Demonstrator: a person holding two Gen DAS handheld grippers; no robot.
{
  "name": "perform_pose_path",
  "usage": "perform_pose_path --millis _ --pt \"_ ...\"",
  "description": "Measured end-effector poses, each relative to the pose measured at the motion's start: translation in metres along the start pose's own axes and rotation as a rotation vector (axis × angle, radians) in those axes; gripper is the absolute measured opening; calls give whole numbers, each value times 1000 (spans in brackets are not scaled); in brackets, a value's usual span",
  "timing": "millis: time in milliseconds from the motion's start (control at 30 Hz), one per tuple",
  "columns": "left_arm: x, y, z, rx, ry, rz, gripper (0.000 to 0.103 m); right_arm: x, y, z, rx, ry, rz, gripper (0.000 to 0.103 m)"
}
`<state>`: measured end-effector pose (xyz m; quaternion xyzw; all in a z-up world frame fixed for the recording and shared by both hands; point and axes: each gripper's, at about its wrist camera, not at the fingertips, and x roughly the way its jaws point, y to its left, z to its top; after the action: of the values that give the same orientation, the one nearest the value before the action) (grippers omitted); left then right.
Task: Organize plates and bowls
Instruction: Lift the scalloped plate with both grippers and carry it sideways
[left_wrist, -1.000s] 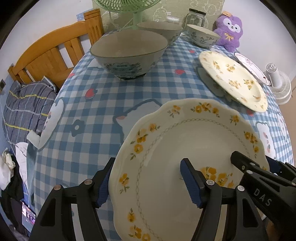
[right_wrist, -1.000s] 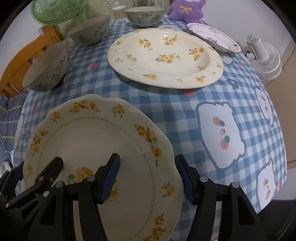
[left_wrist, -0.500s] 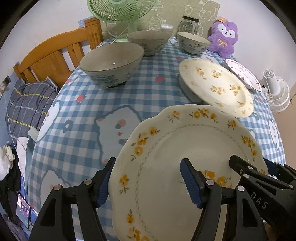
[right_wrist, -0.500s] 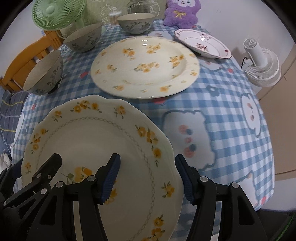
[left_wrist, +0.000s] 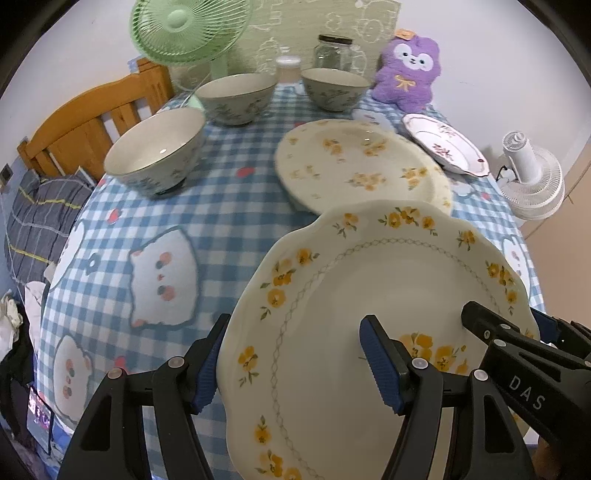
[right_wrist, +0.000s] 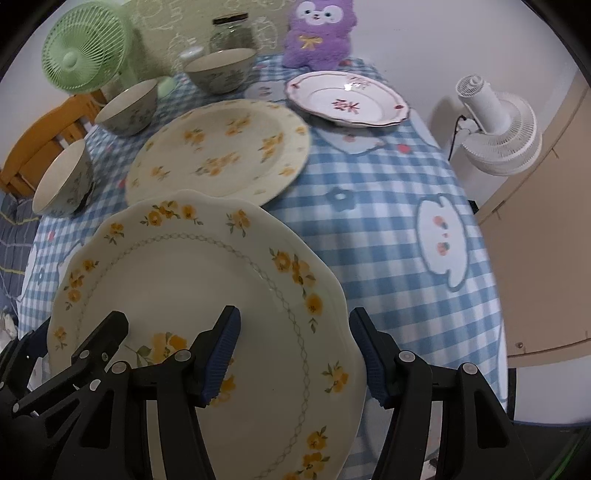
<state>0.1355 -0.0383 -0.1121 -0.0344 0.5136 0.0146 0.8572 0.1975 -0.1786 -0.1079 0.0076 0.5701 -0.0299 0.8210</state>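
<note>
Since a second ago we have drawn the scalloped yellow-flower plate (left_wrist: 369, 306) back toward the near edge of the table (left_wrist: 221, 206): the three bowls and the large yellow-flower plate (left_wrist: 354, 166) now sit farther from us in both views, and more of the checked cloth shows between.

We hold the scalloped plate lifted and tilted above the cloth, between both tongs. Our left gripper (left_wrist: 295, 358) straddles the plate's left rim, with one blue pad (left_wrist: 380, 365) lying on the plate's upper face and the other pad at the rim's outer edge; its jaws stand fairly wide and look clamped across that rim. Our right gripper (right_wrist: 295, 350) grips the right rim the same way, one pad on the face and one just outside the edge.

The left view shows the near bowl (left_wrist: 155, 151) whole, with the middle bowl (left_wrist: 236, 96) and far bowl (left_wrist: 334, 88) behind it, and a striped cloth at the left beside the wooden chair (left_wrist: 85, 122). The right view shows instead the pink-flower plate (right_wrist: 347, 99) in full at the far right and the white fan (right_wrist: 498, 129) off the table's right side. Both views take in the green fan (left_wrist: 188, 26), the glass jar (left_wrist: 334, 50) and the purple plush toy (left_wrist: 406, 74) at the far end.
</note>
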Motion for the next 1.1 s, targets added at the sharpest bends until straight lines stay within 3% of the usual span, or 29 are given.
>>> perform_pose_path --millis 700,1100 --pt "29 -115 10 7 12 -38 70 24 -118 17 16 10 -28 65" --pt "47 -139 6 1 52 -15 70 44 -140 11 31 39 -2 65"
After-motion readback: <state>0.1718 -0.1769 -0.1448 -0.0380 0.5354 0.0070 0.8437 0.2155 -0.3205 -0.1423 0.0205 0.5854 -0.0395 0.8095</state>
